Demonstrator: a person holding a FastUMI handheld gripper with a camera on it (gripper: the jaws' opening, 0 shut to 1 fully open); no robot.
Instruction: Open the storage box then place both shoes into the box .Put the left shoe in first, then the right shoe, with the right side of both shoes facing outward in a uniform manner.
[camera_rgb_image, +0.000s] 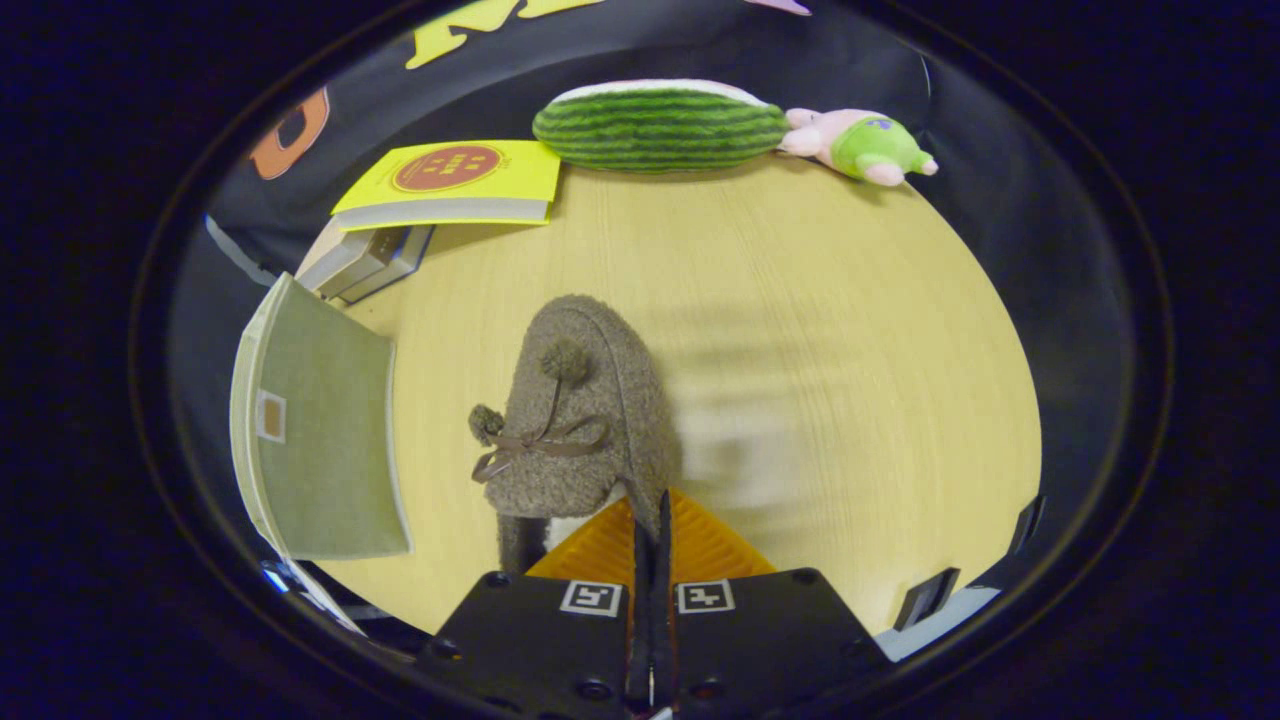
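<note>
A grey-brown fuzzy shoe (585, 420) with a bow and two pom-poms lies just ahead of my fingers, its toe pointing away over the wooden table (820, 300). Its white-lined opening faces me. My gripper (652, 515) is shut on the right edge of the shoe's opening, the fingers pressed together with the rim pinched between them. Left of the shoe stands the storage box's green lid (320, 440), raised and tilted, with a small white label on it. The box's inside is hidden. The table to the right of the shoe looks smeared by motion.
A yellow book (455, 180) rests on a grey case (365, 260) at the back left. A watermelon plush (660, 125) and a pink and green plush toy (860, 145) lie along the table's far edge.
</note>
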